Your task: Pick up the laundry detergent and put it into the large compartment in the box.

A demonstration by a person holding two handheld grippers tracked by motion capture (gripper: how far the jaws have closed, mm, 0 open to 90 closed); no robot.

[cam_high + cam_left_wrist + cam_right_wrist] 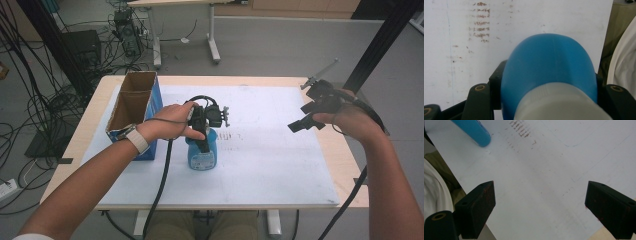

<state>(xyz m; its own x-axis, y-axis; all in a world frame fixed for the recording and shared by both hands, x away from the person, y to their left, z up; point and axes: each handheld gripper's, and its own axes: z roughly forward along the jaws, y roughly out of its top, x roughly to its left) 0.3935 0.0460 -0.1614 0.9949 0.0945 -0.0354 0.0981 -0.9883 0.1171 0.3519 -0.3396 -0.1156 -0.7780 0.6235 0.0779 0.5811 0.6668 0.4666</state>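
Left hand pose: the left hand (pixel 172 122) is stretched in from the lower left over the table (pixel 280 165); a watch is worn on the wrist; the left gripper (pixel 204 142) is pointed downward onto the blue bottle (pixel 201 152).
Right hand pose: the right hand (pixel 350 120) is raised at the table's right edge, well apart from the bottle; the right gripper (pixel 305 116) is aimed inward and down at the white sheet (pixel 280 150).
Writing: a small label is seen on the bottle's near side in the high view, too small to be read; faint brownish marks (pixel 481 22) are seen on the sheet beyond the left jaws, not legible.
Left gripper state: the jaws are pressed against both sides of the blue bottle (pixel 549 75), which is pinched between them; its white cap end lies nearest the camera.
Right gripper state: the jaws are spread wide (pixel 540 207), with bare sheet between them and nothing touched.
Bottle position: standing on the sheet just beside the blue cardboard box (pixel 135 112), directly under the left gripper; in the right gripper view a blue edge (pixel 475 131) is seen far beyond its jaws, at the upper left.
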